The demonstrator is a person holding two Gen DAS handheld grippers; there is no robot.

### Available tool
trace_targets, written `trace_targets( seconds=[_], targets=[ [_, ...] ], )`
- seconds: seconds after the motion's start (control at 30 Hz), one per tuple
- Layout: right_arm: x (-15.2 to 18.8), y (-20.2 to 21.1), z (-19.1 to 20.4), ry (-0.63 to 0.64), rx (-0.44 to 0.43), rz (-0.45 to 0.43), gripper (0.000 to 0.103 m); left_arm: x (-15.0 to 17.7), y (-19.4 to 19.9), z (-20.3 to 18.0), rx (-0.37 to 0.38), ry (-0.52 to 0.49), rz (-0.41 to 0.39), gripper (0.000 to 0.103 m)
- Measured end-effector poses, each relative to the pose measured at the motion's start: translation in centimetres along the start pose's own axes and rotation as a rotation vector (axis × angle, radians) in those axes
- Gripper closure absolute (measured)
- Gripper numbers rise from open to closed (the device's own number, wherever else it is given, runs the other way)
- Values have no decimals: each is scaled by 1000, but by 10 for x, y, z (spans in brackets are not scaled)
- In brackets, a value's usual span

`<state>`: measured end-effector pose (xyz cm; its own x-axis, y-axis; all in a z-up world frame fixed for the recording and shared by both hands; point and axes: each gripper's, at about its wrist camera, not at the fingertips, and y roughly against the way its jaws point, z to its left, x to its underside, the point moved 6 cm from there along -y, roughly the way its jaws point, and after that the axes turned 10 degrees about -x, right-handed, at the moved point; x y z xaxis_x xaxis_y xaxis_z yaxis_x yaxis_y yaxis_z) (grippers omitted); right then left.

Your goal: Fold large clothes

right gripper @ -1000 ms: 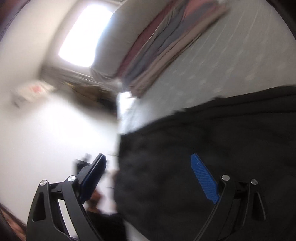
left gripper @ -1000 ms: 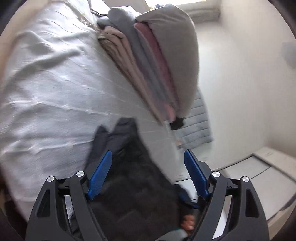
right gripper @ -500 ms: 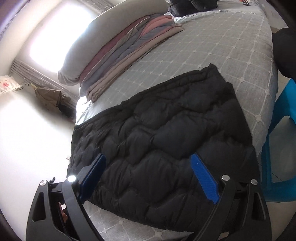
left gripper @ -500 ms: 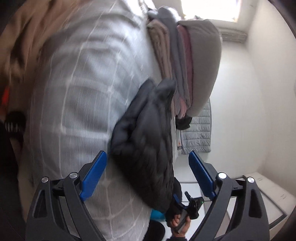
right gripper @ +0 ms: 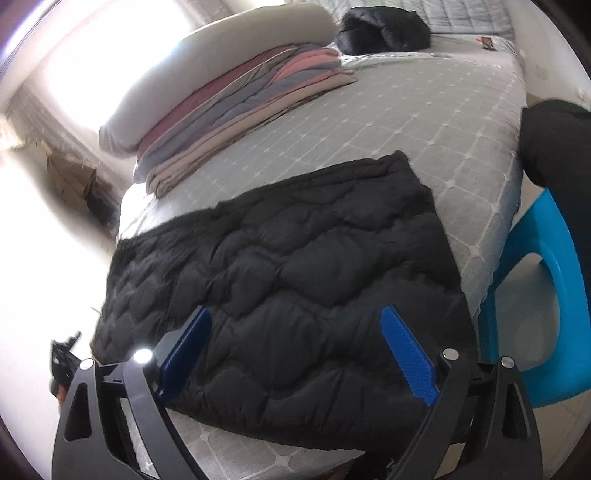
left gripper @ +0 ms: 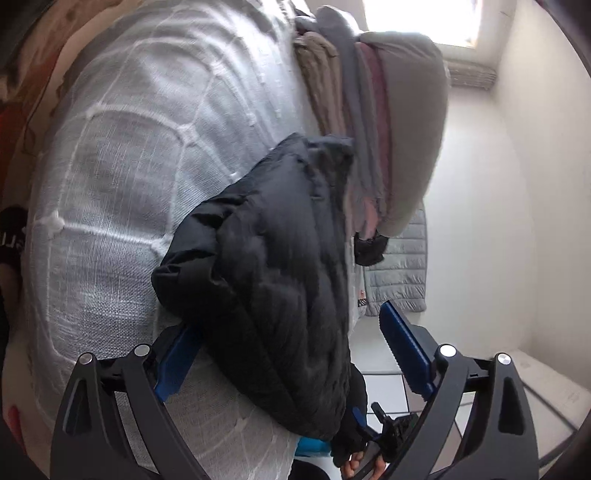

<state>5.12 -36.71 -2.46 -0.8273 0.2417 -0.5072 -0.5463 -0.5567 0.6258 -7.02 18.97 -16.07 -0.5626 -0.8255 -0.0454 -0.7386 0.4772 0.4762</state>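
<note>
You had the black quilted jacket (right gripper: 288, 266) lying flat on the near part of the bed (right gripper: 436, 110), folded into a rough rectangle, its near edge at the mattress edge. The bed was covered in a pale grey quilted spread with a grid of stitched lines. Beyond the jacket, a stack of folded clothes (right gripper: 251, 96) in pink, grey and beige lay on the spread under a long pale pillow (right gripper: 229, 48), and a dark bundle (right gripper: 384, 31) sat at the far end. A bright window lit the room behind the pillow. A blue plastic chair (right gripper: 535, 288) stood just beside the bed on your right.

Your right gripper (right gripper: 295, 347) hung over the jacket's near edge with its blue pads wide apart and nothing clamped between them. Your left gripper (left gripper: 288, 354) was low at the side of the bed; its jaws were opening, the jacket's (left gripper: 273, 280) edge bulging between the pads without being pinched. In that view a grey puffer garment (left gripper: 402, 269) hung against the white wall, above a pale tiled floor.
</note>
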Motion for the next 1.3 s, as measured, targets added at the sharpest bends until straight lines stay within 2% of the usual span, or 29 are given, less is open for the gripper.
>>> trace_targets(
  seconds=[0.13, 0.2, 0.23, 0.27, 0.3, 0.33, 0.37, 0.4, 0.47, 0.53, 0.6, 0.7, 0.77, 0.83, 0.87, 0.93, 1.0, 1.03, 1.1, 1.2, 1.23, 1.3],
  targets=[
    [4, -23, -8, 0, 53, 72, 13, 2, -15, 5, -24, 14, -1, 15],
    [4, -28, -4, 38, 112, 53, 13, -3, -20, 1, -29, 9, -18, 15],
    [4, -28, 10, 70, 81, 26, 13, -5, -23, -2, -35, 4, -24, 16],
    [4, -30, 28, 95, 32, 4, 13, -7, -25, -4, -39, -3, -28, 26],
    [5, -33, 46, 123, -23, -3, 13, -8, -26, -5, -44, -11, -27, 39],
    [7, -39, 61, 137, -97, 8, 13, -10, -26, -5, -43, -15, -28, 48],
    [10, -48, 77, 122, -217, 34, 13, -13, -26, -4, -18, -4, -26, 67],
    [14, -63, 93, 58, -380, 84, 13, -14, -26, -3, 12, 10, -21, 75],
    [23, -88, 109, -24, -544, 161, 13, -15, -23, -5, 26, -2, -38, 81],
    [31, -111, 118, -69, -628, 219, 13, -12, -22, -11, 32, -34, -51, 84],
    [45, -144, 113, -112, -556, 303, 13, -11, -18, -21, 55, -60, -53, 86],
    [60, -171, 104, -129, -474, 372, 13, -9, -14, -49, 106, -127, -42, 87],
    [58, -169, 104, -165, -484, 370, 13, -4, -10, -76, 132, -197, -41, 88],
    [48, -153, 109, -164, -532, 301, 13, 0, -7, -98, 152, -242, -37, 88],
    [46, -146, 112, -115, -487, 272, 13, 2, -6, -107, 159, -259, -35, 88],
    [40, -130, 116, 67, -224, 191, 13, 5, -6, -121, 168, -289, -27, 88],
    [36, -125, 117, 235, 18, 147, 13, 9, -5, -132, 171, -317, -21, 88],
    [39, -131, 114, 270, 78, 165, 13, 12, -5, -137, 171, -330, -21, 88],
    [54, -159, 103, 337, 205, 282, 13, 18, -6, -151, 175, -361, -17, 88],
    [67, -182, 105, 435, 302, 322, 8, 38, -15, -178, 167, -442, 10, 88],
    [67, -182, 107, 439, 303, 337, 9, 46, -18, -186, 170, -467, 18, 88],
    [59, -169, 107, 377, 221, 333, 9, 65, -22, -209, 179, -530, 32, 88]
  ],
)
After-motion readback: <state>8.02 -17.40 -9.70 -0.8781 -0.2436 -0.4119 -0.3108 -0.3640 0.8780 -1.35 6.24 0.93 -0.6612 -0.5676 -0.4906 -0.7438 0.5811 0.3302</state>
